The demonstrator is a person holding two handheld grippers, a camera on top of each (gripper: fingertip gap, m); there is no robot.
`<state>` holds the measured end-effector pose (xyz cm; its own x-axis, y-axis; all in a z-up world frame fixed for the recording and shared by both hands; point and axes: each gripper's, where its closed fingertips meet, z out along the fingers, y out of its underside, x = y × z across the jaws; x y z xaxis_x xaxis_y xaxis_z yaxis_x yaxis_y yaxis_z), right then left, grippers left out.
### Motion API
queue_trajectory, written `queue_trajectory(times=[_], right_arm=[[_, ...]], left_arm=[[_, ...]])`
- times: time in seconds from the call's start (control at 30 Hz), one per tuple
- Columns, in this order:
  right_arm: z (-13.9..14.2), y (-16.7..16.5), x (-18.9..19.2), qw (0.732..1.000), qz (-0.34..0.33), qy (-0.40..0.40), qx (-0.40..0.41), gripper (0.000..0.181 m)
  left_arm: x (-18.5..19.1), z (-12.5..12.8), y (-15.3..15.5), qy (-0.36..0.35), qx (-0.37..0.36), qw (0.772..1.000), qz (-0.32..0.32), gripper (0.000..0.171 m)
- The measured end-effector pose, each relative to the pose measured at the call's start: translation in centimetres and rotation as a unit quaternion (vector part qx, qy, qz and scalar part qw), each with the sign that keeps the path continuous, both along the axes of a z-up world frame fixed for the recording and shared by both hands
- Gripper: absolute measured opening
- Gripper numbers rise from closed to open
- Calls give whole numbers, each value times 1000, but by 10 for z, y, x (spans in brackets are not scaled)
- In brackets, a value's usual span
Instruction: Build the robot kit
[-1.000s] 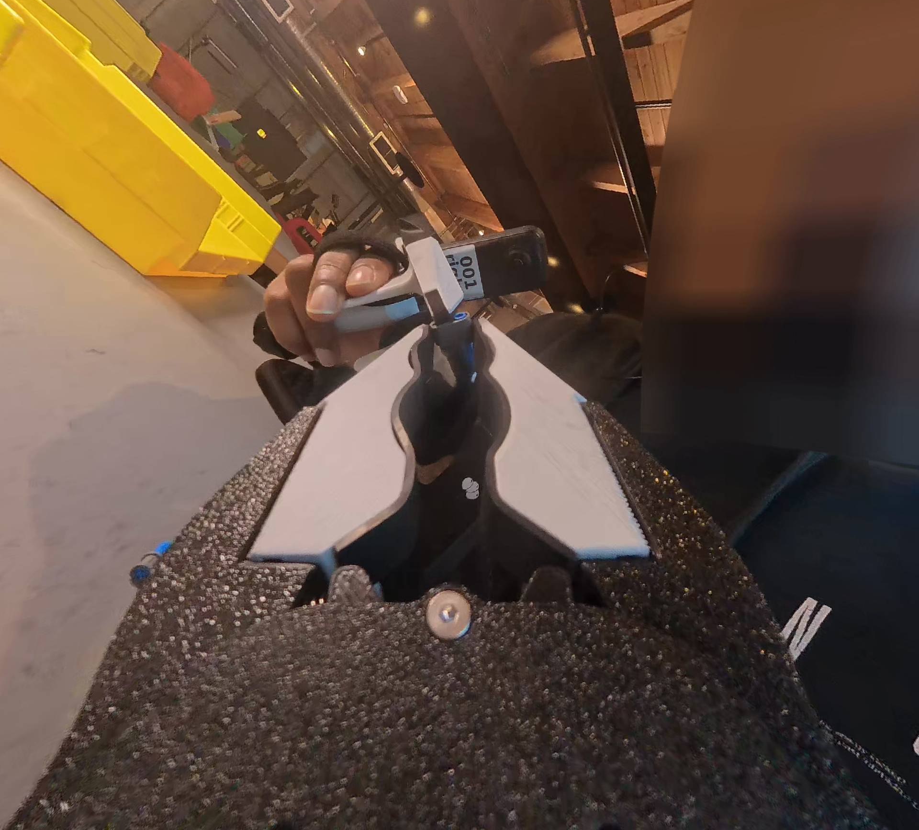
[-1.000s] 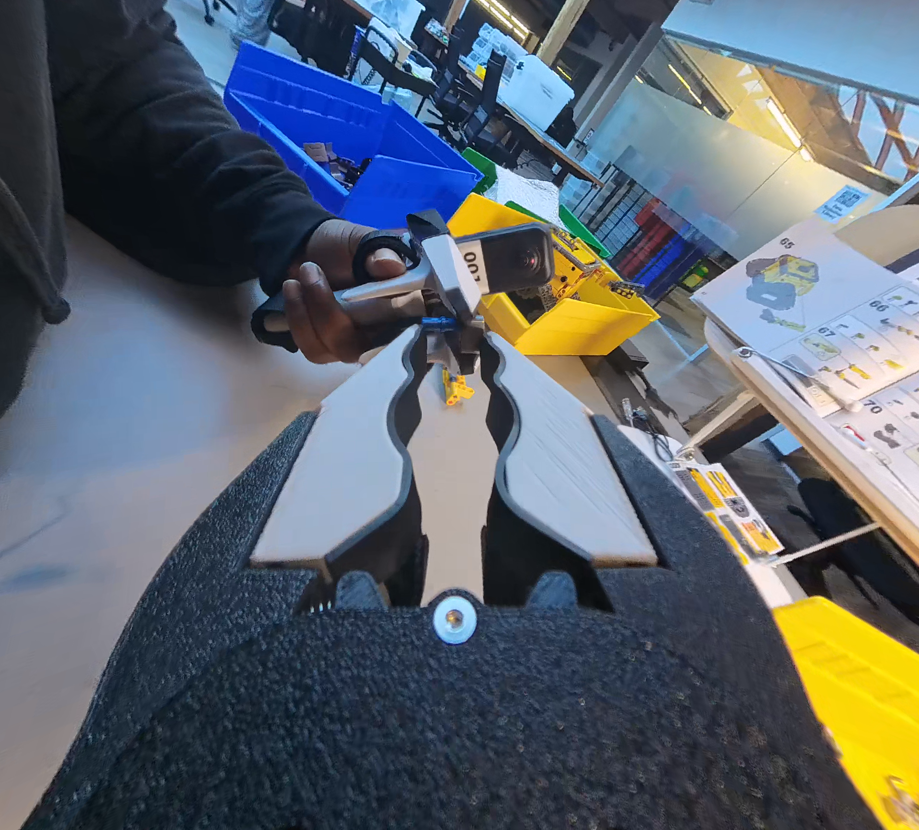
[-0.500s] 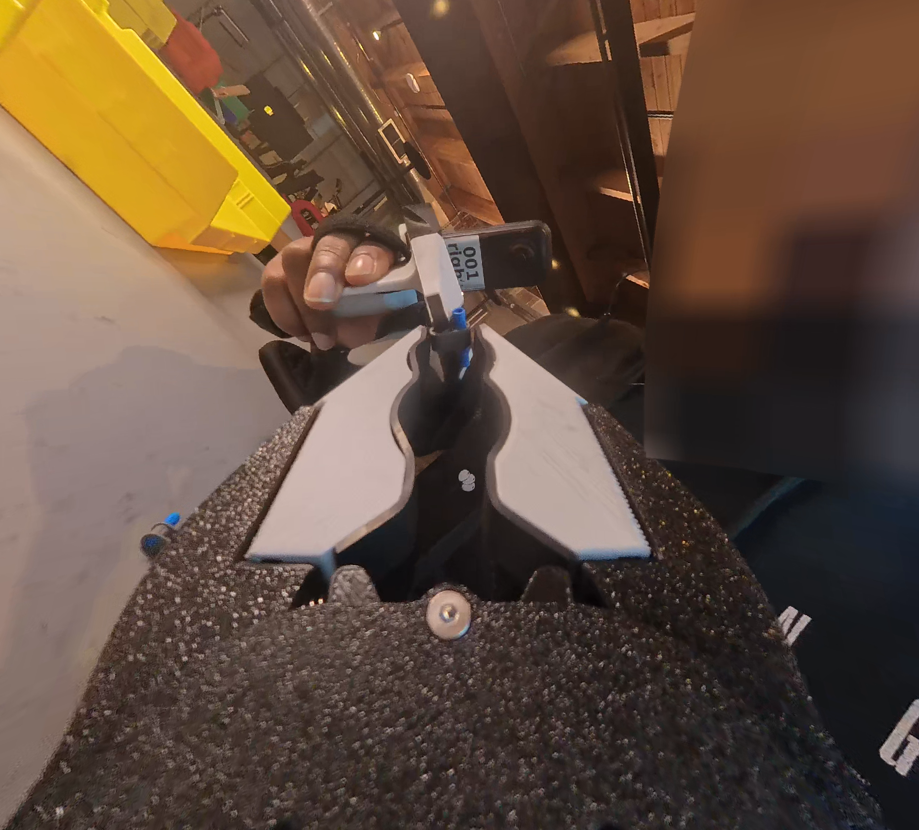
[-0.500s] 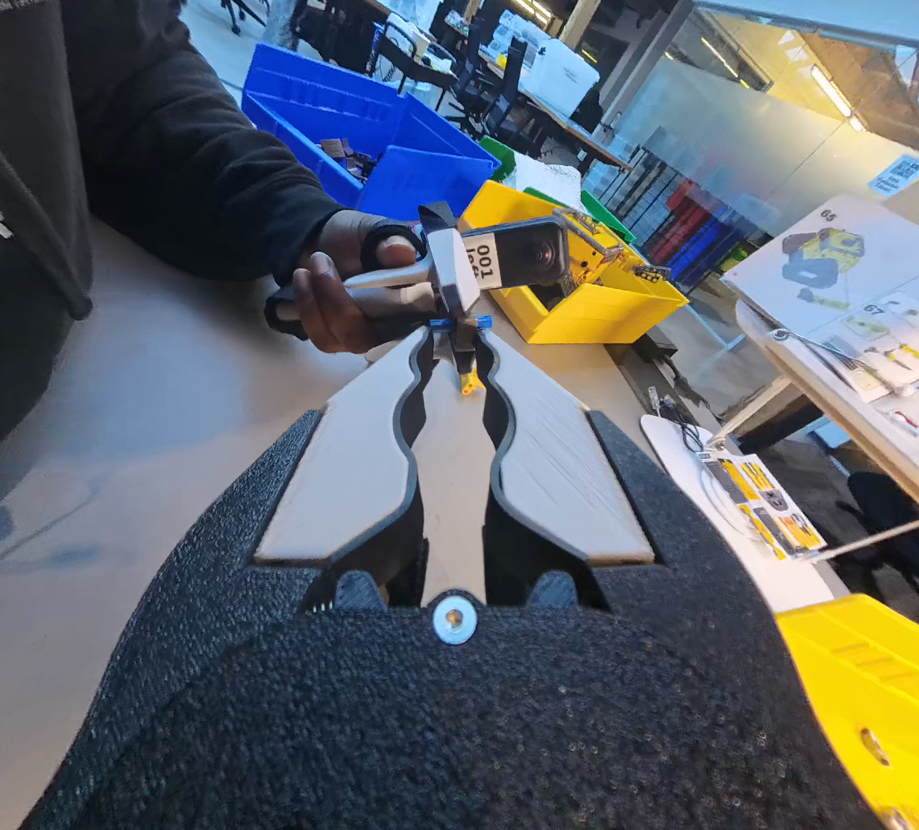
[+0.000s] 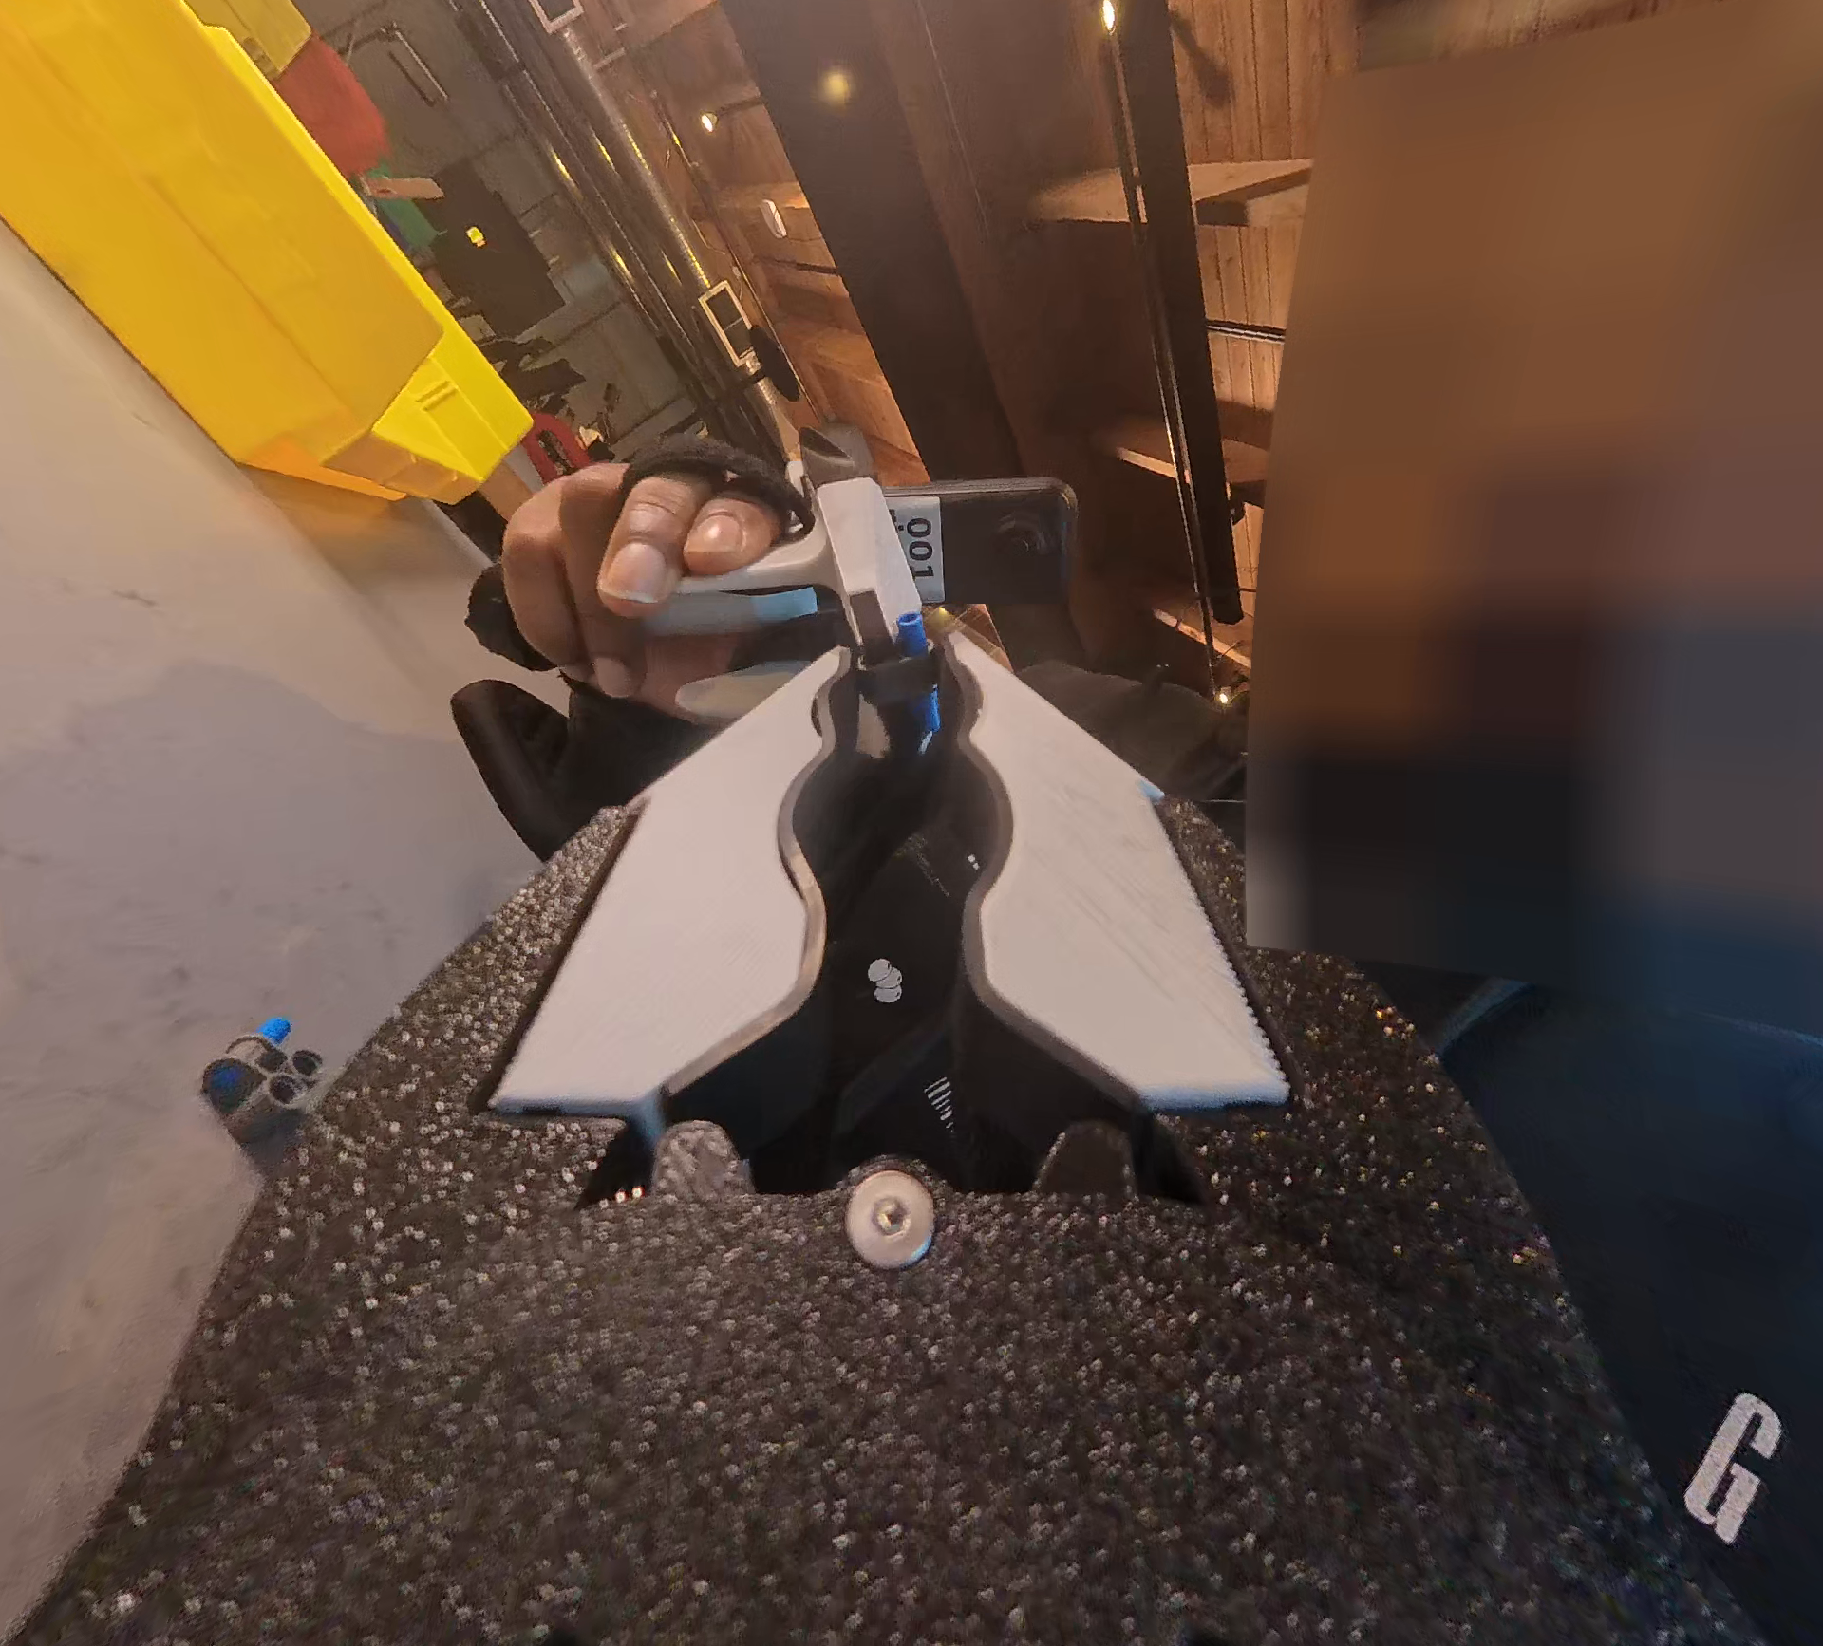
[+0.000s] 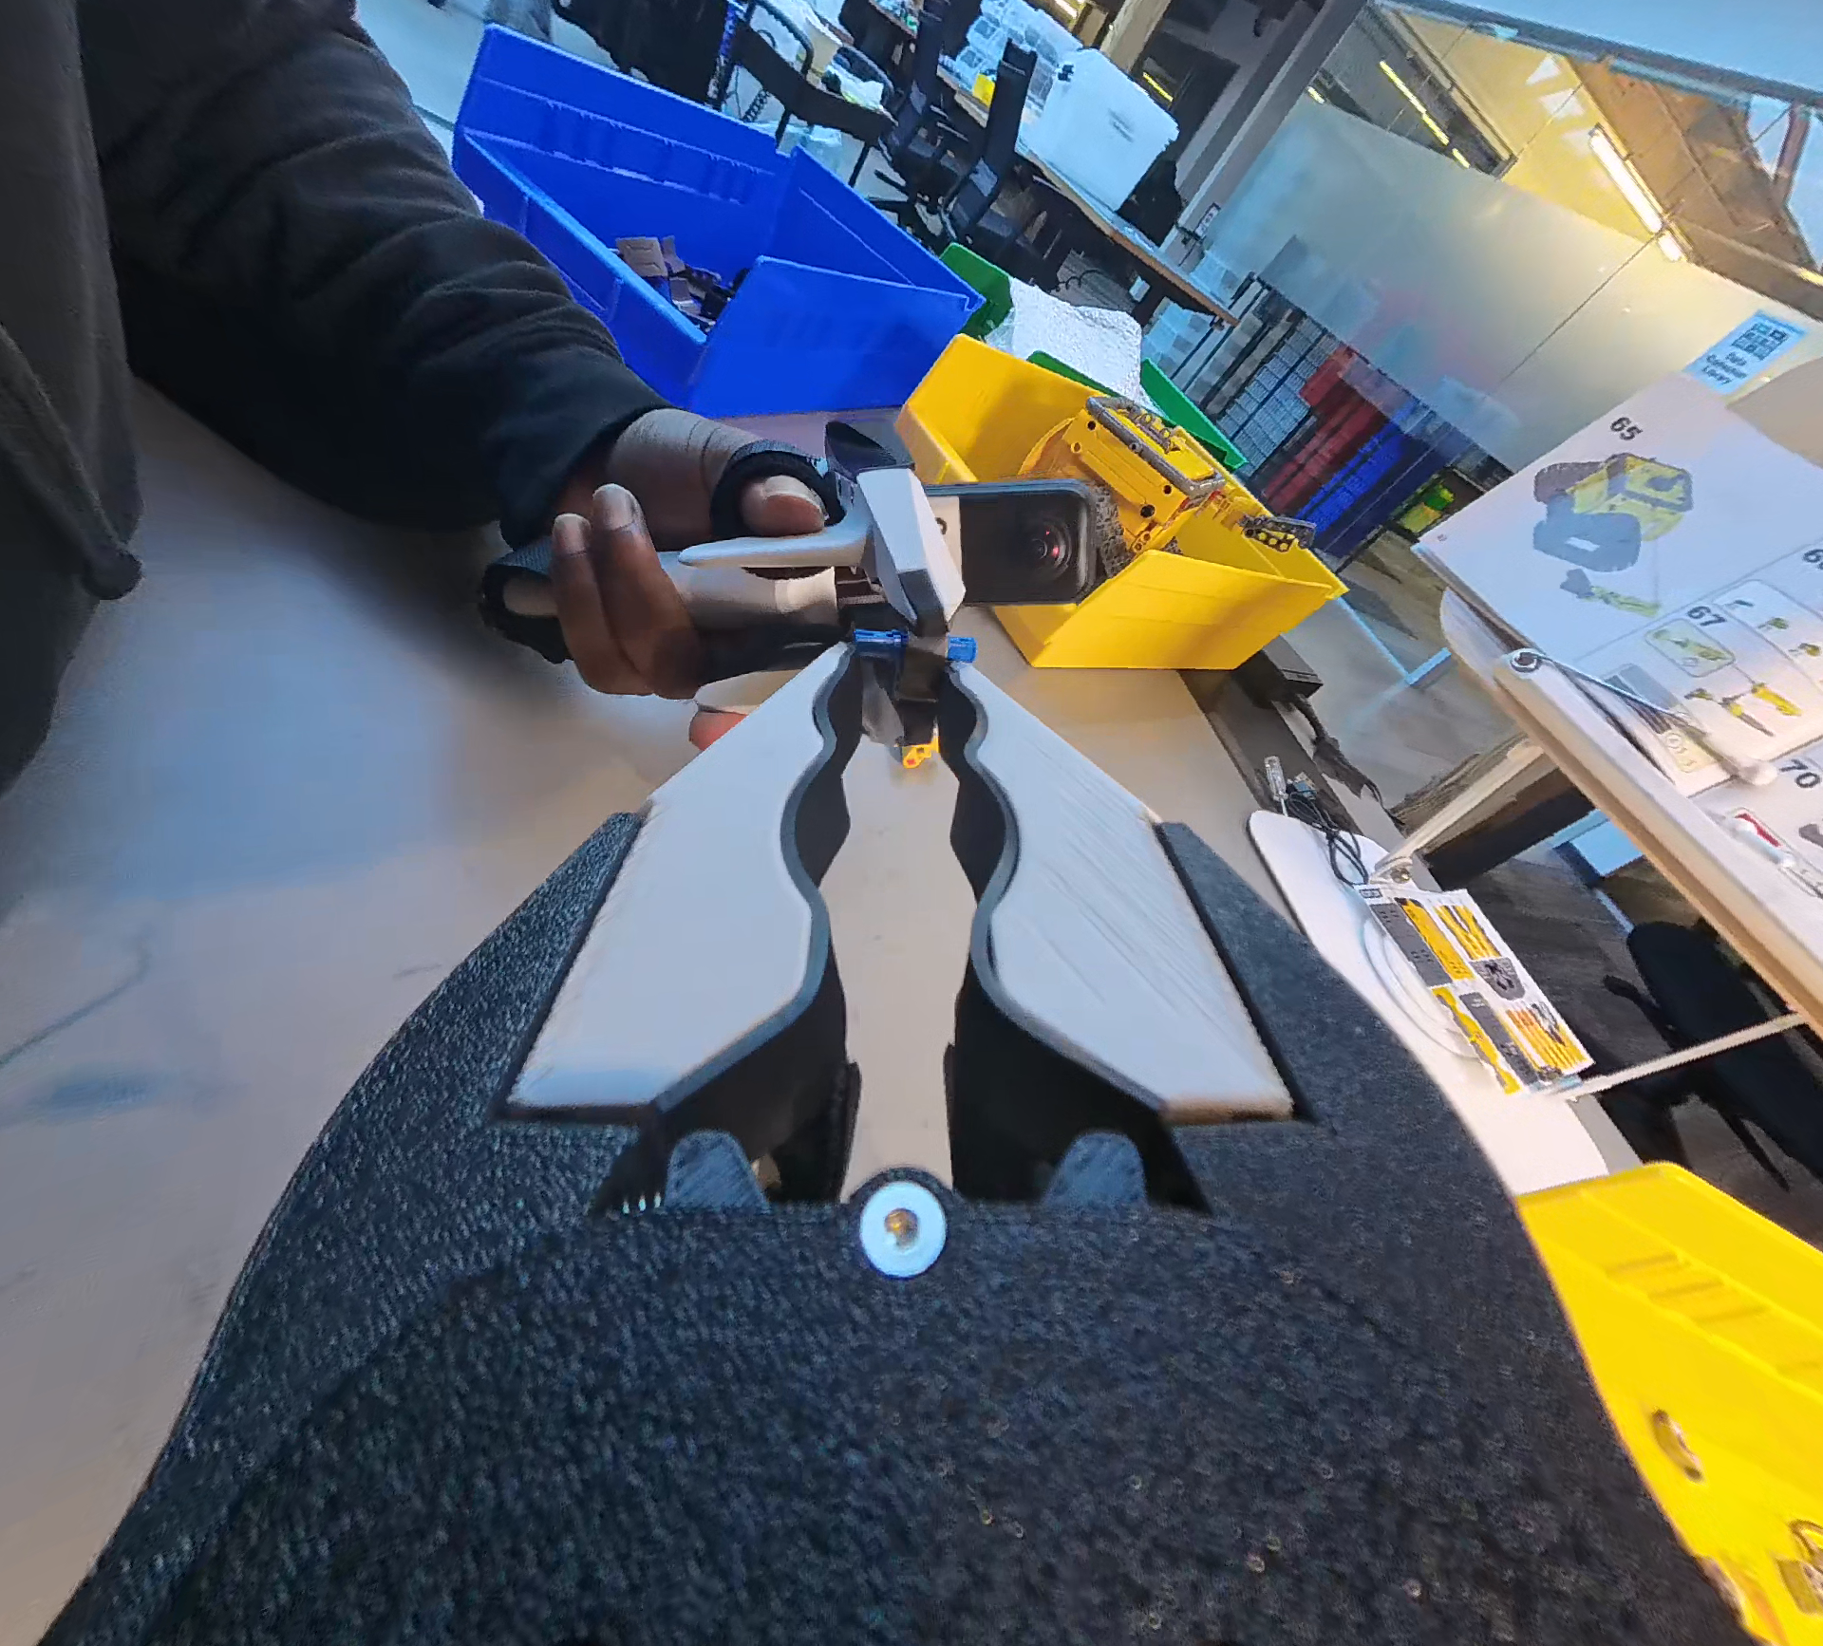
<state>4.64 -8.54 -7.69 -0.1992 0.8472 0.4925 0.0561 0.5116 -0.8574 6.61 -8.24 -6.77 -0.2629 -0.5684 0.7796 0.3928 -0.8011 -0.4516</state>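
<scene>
My left gripper (image 5: 893, 677) and right gripper (image 6: 903, 662) meet tip to tip above the table. Both are closed on one small black building-toy part with blue pins (image 6: 912, 662). The part also shows in the left wrist view (image 5: 900, 662), with a blue pin sticking up. A tiny yellow and orange piece (image 6: 917, 752) shows just under the part; I cannot tell whether it hangs from it or lies on the table. In each view the opposite gripper and the hand holding it (image 6: 631, 593) face the camera.
A small grey piece with a blue pin (image 5: 258, 1081) lies on the table (image 5: 148, 760) at left. Yellow bins (image 5: 247, 267) stand behind. The right wrist view shows a blue bin (image 6: 789, 297), a yellow bin holding a yellow model (image 6: 1134, 603), an instruction booklet (image 6: 1677, 563) and a sticker sheet (image 6: 1470, 977). Left and right tips are no more than a few centimetres apart.
Both grippers have stayed closed on the part and tilted slightly together. The blue pins now sit level across my right fingertips. The grey piece on the table has come further into the left view.
</scene>
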Motion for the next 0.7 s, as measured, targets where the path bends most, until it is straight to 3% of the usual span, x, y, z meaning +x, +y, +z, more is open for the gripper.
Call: queue_trajectory(times=[0.3, 0.5, 0.7], right_arm=[[-2, 1, 1, 998, 26, -4, -55, 13], [-7, 8, -2, 1000, -2, 7, -8, 18], [-8, 19, 1, 998, -31, 7, 45, 27]], left_arm=[[1, -2, 1, 15, 7, 1000, 4, 16], [-6, -7, 10, 44, 16, 998, 36, 15], [-15, -39, 28, 222, 45, 968, 106, 15]])
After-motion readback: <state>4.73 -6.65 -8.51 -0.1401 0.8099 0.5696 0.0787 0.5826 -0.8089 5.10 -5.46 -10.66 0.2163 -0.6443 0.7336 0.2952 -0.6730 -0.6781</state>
